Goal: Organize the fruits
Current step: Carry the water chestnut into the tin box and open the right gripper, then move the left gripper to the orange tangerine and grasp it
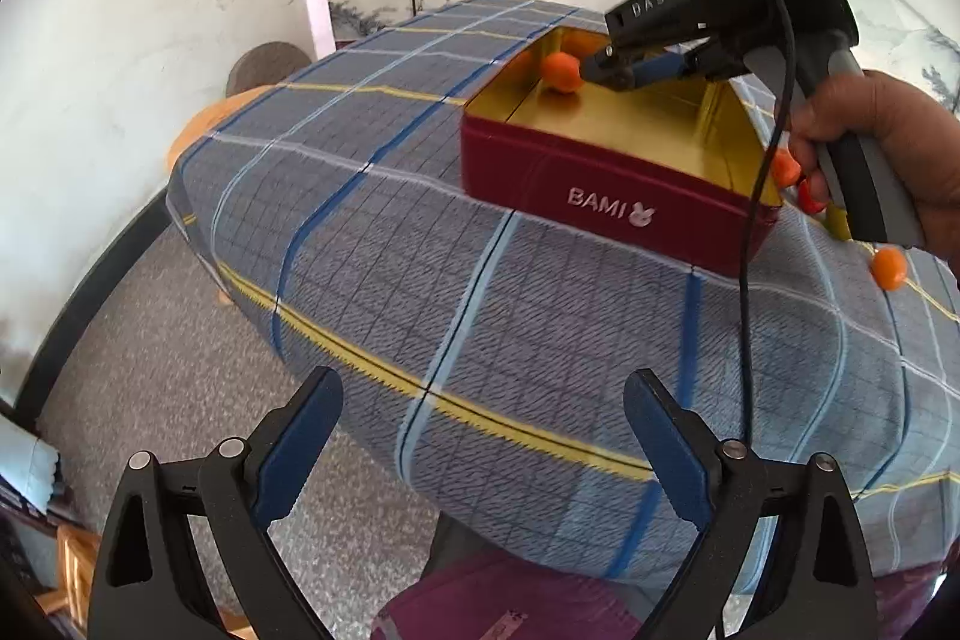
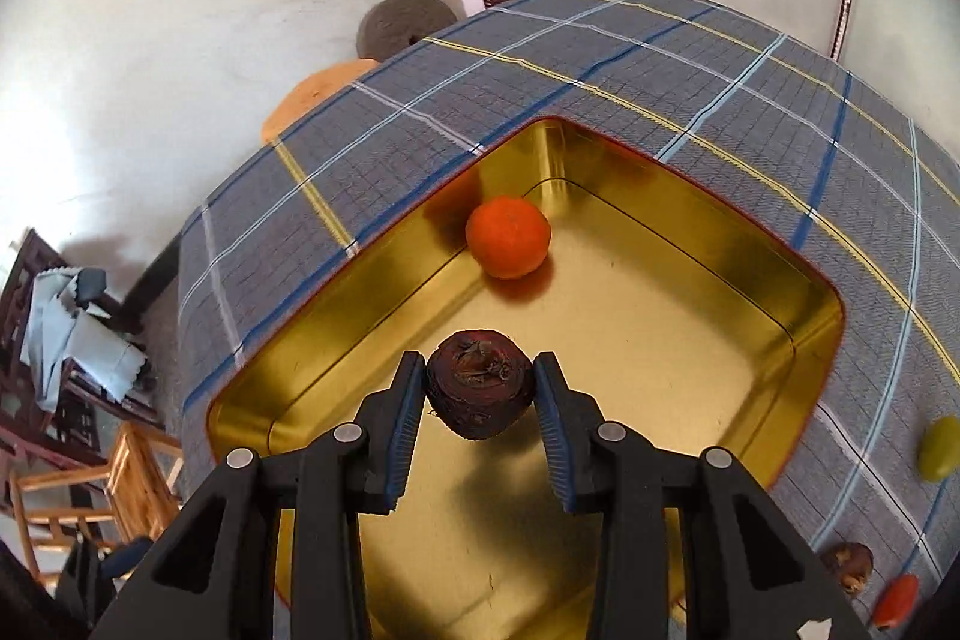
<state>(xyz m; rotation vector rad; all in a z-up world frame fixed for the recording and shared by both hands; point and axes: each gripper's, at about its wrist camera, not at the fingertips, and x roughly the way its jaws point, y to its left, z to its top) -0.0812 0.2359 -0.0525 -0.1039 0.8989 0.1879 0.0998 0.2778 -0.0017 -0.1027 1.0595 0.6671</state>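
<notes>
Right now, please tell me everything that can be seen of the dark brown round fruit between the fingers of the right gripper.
The dark brown round fruit has a rough, wrinkled skin with a dried, shrivelled tip facing the camera. The right gripper clamps it, both blue ribbed pads pressed on its sides. It hangs over the gold floor of the red tin box, apart from the orange tangerine lying near the far corner.

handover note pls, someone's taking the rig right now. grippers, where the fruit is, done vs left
Right gripper: shut on a dark brown fruit, held over the red tin.
Left gripper: open, empty, above the checked cloth.
Done: one orange fruit lies in the tin's far corner.
Left: release the brown fruit into the tin, then collect the fruits outside it: green fruit, second brown fruit, red-orange fruit.
</notes>
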